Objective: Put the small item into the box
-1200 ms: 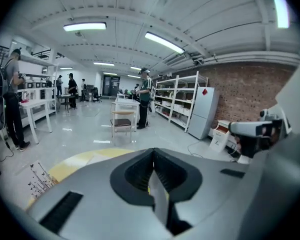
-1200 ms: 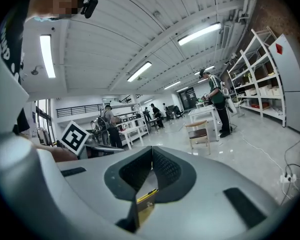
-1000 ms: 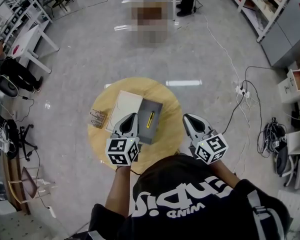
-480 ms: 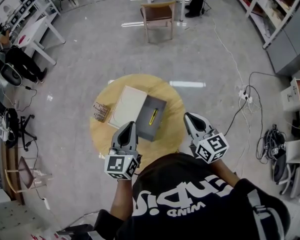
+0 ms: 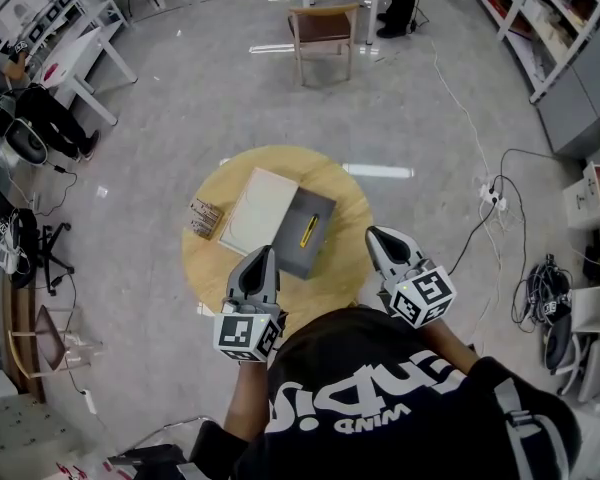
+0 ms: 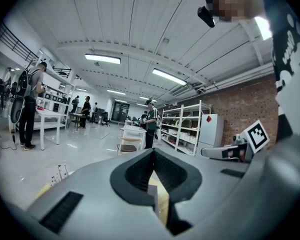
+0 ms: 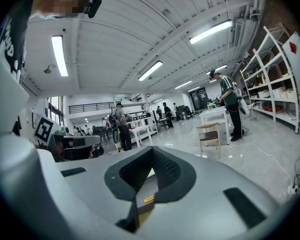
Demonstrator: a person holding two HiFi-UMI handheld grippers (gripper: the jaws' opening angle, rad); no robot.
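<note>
On the round wooden table lies a grey box tray with a small yellow item inside it. The box's cream lid lies flat beside it on the left. My left gripper hovers shut at the tray's near left corner, with nothing between its jaws. My right gripper is also shut and empty, off the table's right edge. In the right gripper view the grey tray and yellow item show through the jaw opening.
A small brown patterned packet lies near the table's left edge. A wooden chair stands beyond the table. Cables and a power strip lie on the floor to the right, with shelving at the far right.
My left gripper has drawn back from over the box toward the person. The right gripper has hardly moved. The head view has shifted slightly.
</note>
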